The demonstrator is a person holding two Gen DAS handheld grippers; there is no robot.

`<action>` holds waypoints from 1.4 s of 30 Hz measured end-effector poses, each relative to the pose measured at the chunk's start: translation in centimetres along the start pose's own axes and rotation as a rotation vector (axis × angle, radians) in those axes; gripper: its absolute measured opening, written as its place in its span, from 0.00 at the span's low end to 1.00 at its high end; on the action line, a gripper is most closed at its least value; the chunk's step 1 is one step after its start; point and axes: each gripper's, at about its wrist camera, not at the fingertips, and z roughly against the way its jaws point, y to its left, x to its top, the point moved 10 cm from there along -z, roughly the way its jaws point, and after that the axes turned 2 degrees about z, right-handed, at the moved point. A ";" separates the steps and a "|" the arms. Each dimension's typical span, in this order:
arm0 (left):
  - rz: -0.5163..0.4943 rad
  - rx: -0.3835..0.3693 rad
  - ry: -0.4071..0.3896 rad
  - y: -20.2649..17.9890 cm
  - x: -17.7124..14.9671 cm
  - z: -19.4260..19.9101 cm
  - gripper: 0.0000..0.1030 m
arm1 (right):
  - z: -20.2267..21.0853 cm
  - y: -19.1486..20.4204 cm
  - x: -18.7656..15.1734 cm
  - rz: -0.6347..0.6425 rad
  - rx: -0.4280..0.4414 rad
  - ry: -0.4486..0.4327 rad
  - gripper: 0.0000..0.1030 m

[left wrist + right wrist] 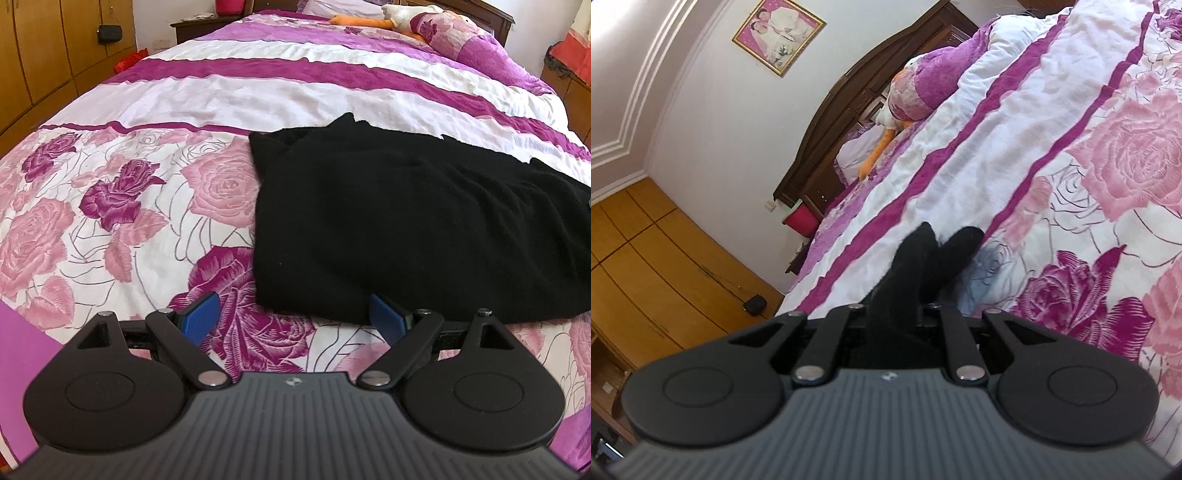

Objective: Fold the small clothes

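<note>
The left gripper [293, 314] hangs over the rose-printed bedspread [110, 206] near the bed's foot edge, its blue pads [201, 312] spread wide with nothing between them; the right-hand pad sits at the near hem of the black knitted garment [406, 229], which lies partly folded across the bedspread, right of centre. The right gripper [897, 314] is clamped on a bunched fold of that black fabric [905, 277], lifted off the cover. A stuffed goose toy [886, 125] lies near the headboard [857, 92].

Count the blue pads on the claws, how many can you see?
2. One blue pad sits left of the black garment's near edge, the other just under it. The right claw's pads are hidden by black cloth.
</note>
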 end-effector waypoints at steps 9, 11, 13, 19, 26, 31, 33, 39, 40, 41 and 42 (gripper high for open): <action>0.042 0.003 -0.008 1.2 0.0 1.1 0.88 | -0.2 3.3 0.4 0.055 0.020 -0.012 0.12; 0.045 -0.001 -0.009 1.2 0.0 1.4 0.88 | -0.3 3.9 0.5 0.062 0.018 -0.013 0.12; 0.049 -0.008 -0.015 1.4 0.0 1.6 0.88 | -0.4 4.5 0.6 0.070 0.020 -0.014 0.12; 0.068 -0.026 -0.032 2.4 0.0 2.6 0.88 | -1.0 7.9 0.4 0.148 0.026 -0.027 0.12; 0.096 -0.033 -0.059 4.5 0.1 3.8 0.88 | -2.2 12.7 -0.7 0.206 0.044 -0.040 0.12; 0.129 -0.026 -0.072 6.6 -0.2 4.3 0.88 | -3.0 16.7 -3.1 0.270 0.070 -0.047 0.12; 0.149 -0.022 -0.074 7.6 -0.4 4.5 0.88 | -3.9 18.2 -4.5 0.297 0.068 -0.027 0.12; 0.217 -0.018 -0.077 10.6 -1.0 4.7 0.88 | -6.8 21.2 -10.0 0.367 0.076 0.066 0.12; 0.224 -0.017 -0.078 10.9 -1.1 4.7 0.88 | -7.2 21.6 -10.9 0.382 0.077 0.081 0.12; 0.233 -0.014 -0.078 11.4 -1.3 4.8 0.88 | -7.6 21.9 -12.0 0.396 0.078 0.097 0.12; 0.242 -0.012 -0.077 11.8 -1.4 4.8 0.88 | -8.1 22.2 -13.0 0.409 0.079 0.114 0.12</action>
